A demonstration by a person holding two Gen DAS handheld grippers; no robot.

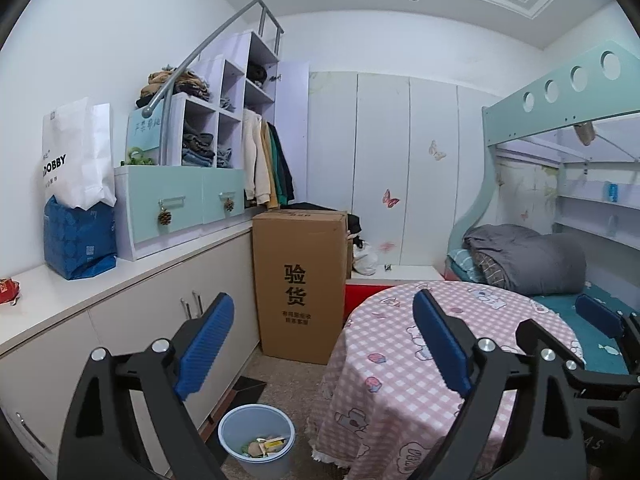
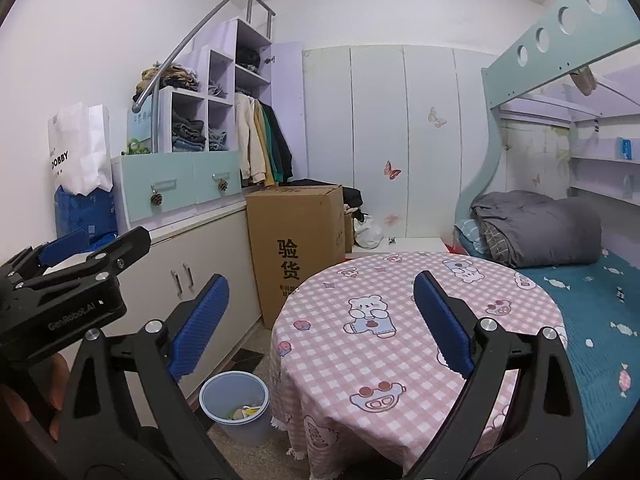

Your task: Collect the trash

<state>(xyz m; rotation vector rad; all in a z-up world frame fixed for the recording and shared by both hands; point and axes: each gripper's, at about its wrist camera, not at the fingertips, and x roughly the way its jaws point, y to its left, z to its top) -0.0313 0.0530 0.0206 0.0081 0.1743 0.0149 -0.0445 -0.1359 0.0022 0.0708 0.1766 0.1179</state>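
A pale blue bin [image 1: 256,446] stands on the floor between the cabinet and the round table, with paper scraps and wrappers in it; the right wrist view shows the same bin [image 2: 235,408]. My left gripper [image 1: 324,344] is open, held above and behind the bin with nothing between its blue pads. My right gripper [image 2: 320,326] is open too and empty, over the near edge of the table [image 2: 360,364]. Each gripper shows in the other's view: the right gripper [image 1: 616,320] at the far right, the left gripper [image 2: 80,252] at the far left. A red packet [image 1: 8,290] lies on the counter's left end.
The table [image 1: 384,364] wears a pink checked cloth. A tall cardboard box [image 1: 300,280] stands behind the bin beside the white cabinet [image 1: 160,320]. Bags [image 1: 78,200] and a shelf unit sit on the counter. A bunk bed [image 2: 580,300] fills the right. A hand [image 2: 56,376] grips the left tool.
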